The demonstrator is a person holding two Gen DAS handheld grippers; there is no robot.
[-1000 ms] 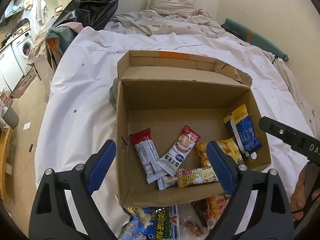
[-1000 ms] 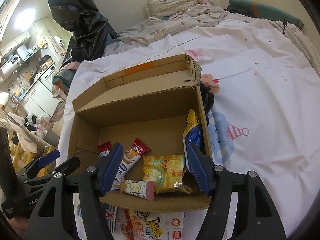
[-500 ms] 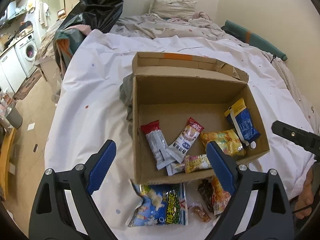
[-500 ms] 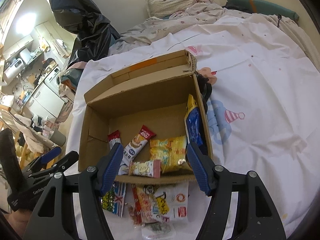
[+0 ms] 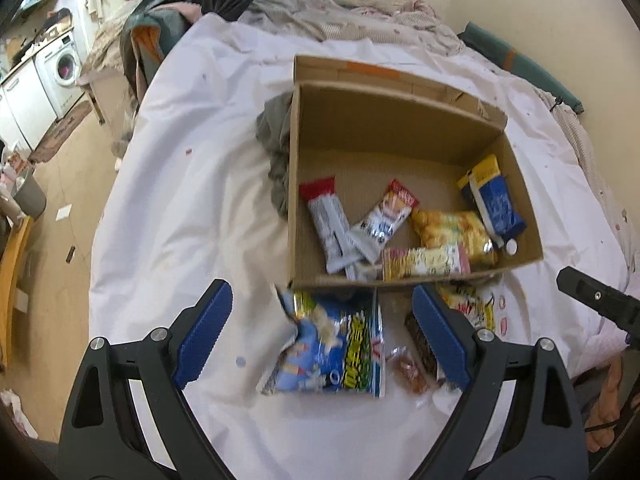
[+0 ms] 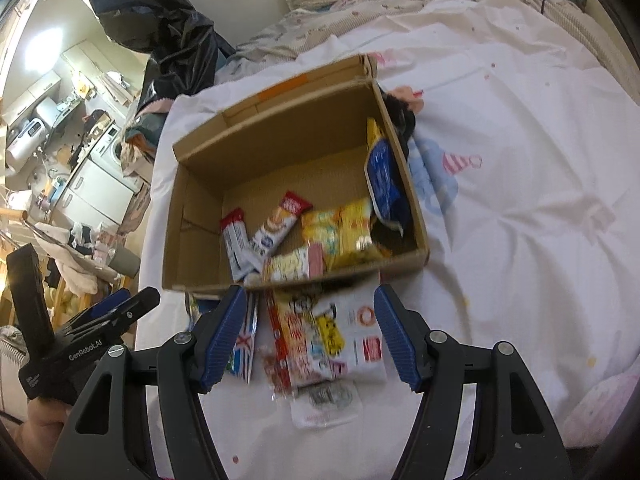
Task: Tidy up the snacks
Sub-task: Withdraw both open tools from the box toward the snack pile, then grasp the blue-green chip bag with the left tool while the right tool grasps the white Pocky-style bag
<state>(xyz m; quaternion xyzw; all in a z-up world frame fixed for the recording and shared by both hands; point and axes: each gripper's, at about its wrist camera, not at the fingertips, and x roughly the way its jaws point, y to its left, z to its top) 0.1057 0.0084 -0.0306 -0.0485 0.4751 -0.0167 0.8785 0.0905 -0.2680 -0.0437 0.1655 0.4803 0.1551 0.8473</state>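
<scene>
Lying loose in front of the open brown cardboard box, crinkly bright snack packets sit beneath the left gripper and right gripper, both wide apart, empty.

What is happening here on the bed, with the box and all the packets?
A person holds two grippers over a bed, sorting snacks. The left gripper and the right gripper are both open and hold nothing. Several packets already lie in the cardboard box. A blue snack bag and others wait on the white sheet before it.
</scene>
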